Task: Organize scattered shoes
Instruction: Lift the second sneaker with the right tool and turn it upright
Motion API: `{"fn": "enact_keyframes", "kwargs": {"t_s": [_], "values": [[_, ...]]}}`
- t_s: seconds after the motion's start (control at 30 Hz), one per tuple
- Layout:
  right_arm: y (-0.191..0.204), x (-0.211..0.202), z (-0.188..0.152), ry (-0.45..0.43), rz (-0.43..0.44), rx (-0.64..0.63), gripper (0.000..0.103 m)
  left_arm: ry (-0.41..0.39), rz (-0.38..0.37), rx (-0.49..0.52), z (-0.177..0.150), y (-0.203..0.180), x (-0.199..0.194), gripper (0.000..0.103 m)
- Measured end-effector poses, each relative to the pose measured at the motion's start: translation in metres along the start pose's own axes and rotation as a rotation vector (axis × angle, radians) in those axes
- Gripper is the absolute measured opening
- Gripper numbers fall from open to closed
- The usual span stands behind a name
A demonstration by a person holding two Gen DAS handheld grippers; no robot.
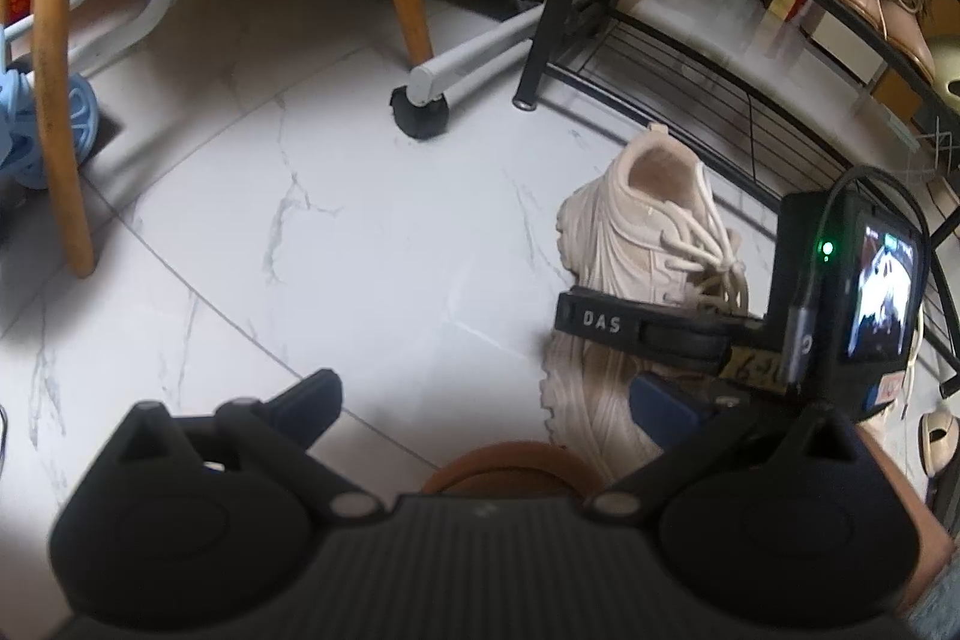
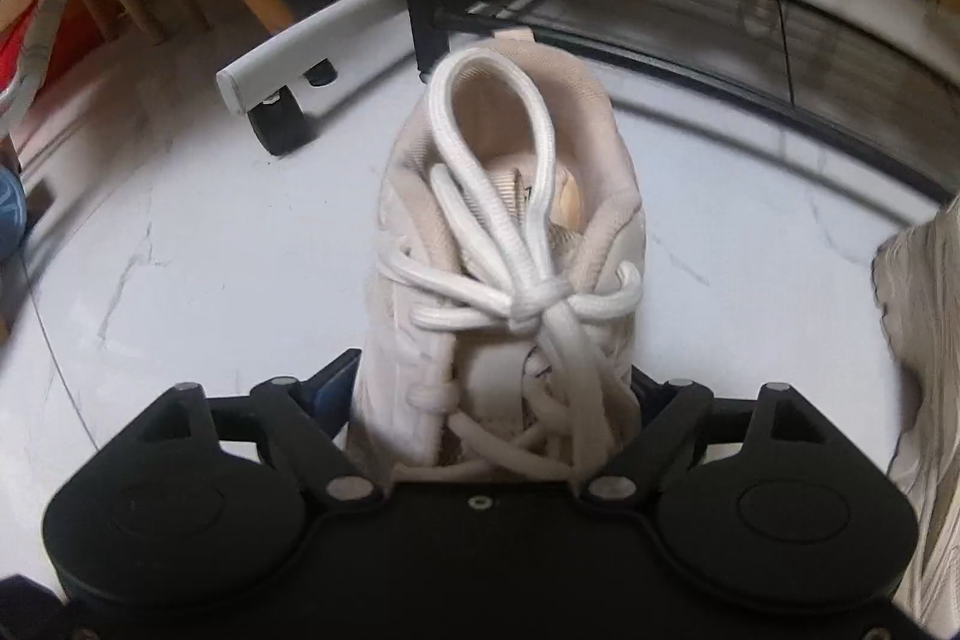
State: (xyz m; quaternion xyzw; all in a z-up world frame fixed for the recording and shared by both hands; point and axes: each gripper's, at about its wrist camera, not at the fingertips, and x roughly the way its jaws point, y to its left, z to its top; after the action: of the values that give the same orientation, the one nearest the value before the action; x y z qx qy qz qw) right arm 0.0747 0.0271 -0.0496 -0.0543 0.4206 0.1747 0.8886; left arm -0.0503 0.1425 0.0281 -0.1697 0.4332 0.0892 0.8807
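White letters "DAS" (image 1: 602,322) mark the right gripper (image 1: 651,370) over a beige sneaker (image 1: 636,232).

Right gripper (image 2: 489,400) fingers (image 2: 333,388) flank beige sneaker (image 2: 510,232) on marble floor (image 2: 180,250); second sneaker (image 2: 924,340) right edge.

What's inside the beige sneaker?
A white lace loop lies over the beige sneaker's opening, and the padded tongue shows below it. Deeper in, toward the toe, the laces and tongue cover everything.
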Motion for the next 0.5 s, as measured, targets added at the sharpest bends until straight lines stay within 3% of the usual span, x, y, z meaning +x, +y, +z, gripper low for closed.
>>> {"fn": "enact_keyframes", "kwargs": {"t_s": [0.23, 0.5], "values": [[-0.006, -0.005, 0.001, 0.017, -0.017, 0.042, 0.080, 0.004, -0.004, 0.015, 0.000, -0.002, 0.001, 0.102], [-0.057, -0.027, -0.008, 0.098, -0.133, 0.214, 0.080, 0.006, -0.020, 0.029, -0.001, -0.005, 0.001, 0.102]]}}
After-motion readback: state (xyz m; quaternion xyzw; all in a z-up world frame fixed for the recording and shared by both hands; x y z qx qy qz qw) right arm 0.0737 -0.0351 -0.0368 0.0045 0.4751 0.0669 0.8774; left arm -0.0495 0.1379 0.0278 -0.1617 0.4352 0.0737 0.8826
